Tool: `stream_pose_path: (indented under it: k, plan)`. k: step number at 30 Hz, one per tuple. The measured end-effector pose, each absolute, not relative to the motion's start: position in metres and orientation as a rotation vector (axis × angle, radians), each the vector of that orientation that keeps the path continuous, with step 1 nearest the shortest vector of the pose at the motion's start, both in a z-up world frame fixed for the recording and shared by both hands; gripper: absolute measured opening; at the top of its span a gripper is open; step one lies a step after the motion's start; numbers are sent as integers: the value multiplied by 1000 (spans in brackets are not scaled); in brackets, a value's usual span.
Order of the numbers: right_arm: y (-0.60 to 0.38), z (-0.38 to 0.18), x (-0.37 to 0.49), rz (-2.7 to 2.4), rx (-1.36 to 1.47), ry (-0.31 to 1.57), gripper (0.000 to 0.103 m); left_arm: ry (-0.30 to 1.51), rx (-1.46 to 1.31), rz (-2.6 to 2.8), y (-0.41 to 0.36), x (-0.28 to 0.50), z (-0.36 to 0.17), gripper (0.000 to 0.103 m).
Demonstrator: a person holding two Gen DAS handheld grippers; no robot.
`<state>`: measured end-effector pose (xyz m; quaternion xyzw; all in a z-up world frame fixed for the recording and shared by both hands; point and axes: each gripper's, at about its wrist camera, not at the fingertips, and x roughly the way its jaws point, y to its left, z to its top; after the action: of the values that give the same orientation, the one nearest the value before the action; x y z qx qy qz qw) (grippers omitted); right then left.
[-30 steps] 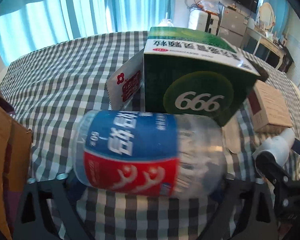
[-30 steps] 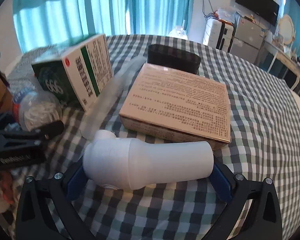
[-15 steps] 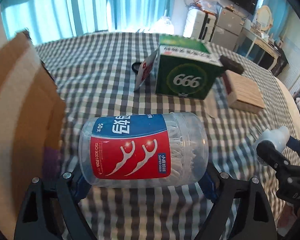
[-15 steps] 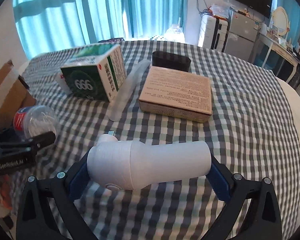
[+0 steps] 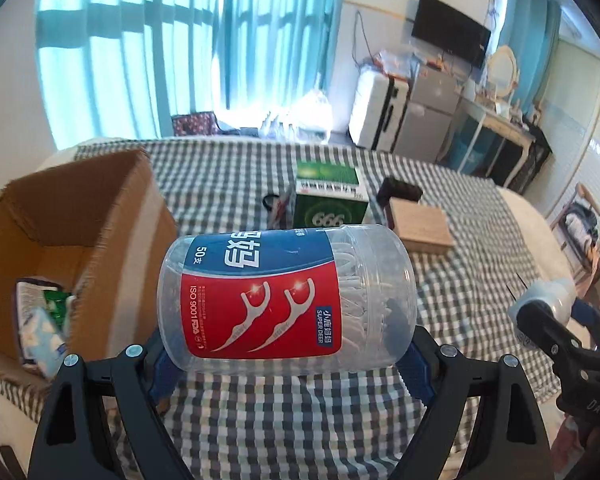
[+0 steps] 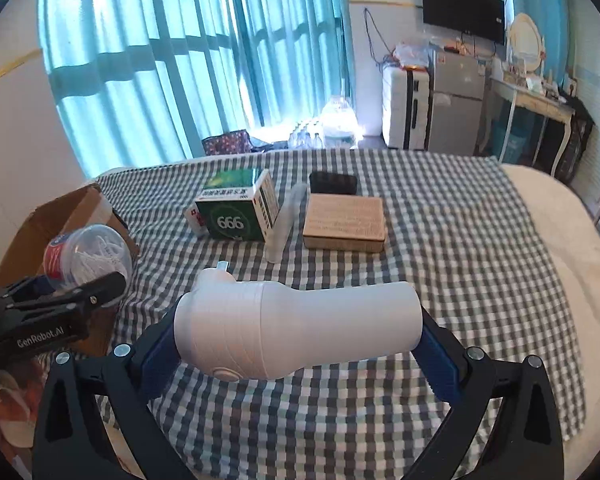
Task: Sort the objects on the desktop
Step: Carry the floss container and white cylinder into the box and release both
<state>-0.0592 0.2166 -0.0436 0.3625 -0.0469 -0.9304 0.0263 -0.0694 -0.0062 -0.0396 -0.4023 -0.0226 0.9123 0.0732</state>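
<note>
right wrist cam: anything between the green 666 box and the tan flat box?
Yes: a clear plastic tube lies on the checked cloth between the green 666 box and the tan flat box, seen in the right wrist view.

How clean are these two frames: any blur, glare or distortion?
Left wrist view: the floss jar is sharp, its label readable; the checked cloth smears slightly toward the right edge; the backlit curtains are bright. Right wrist view: the white bottle is crisp; glare blooms at the window's foot; fisheye bends the walls and darkens the corners in both.
</note>
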Motion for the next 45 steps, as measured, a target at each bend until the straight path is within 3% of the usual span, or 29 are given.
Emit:
stream_pose_path:
  k: [10, 29, 36, 45]
  plan:
    - [204, 0, -28, -2849, 991, -277, 100, -36, -1078, 2813, -32, -41, 7, 89]
    - [77, 44, -51, -2674, 884, -167, 101, -140, -1002, 3016, -164, -51, 54, 89]
    - [-4, 42, -91, -2531, 880, -145, 101, -189, -1086, 3082, -227, -66, 35, 89]
    - [-51, -8, -132, -2397, 967, -193, 101, -249, -1298, 2959, -264, -91, -41, 89]
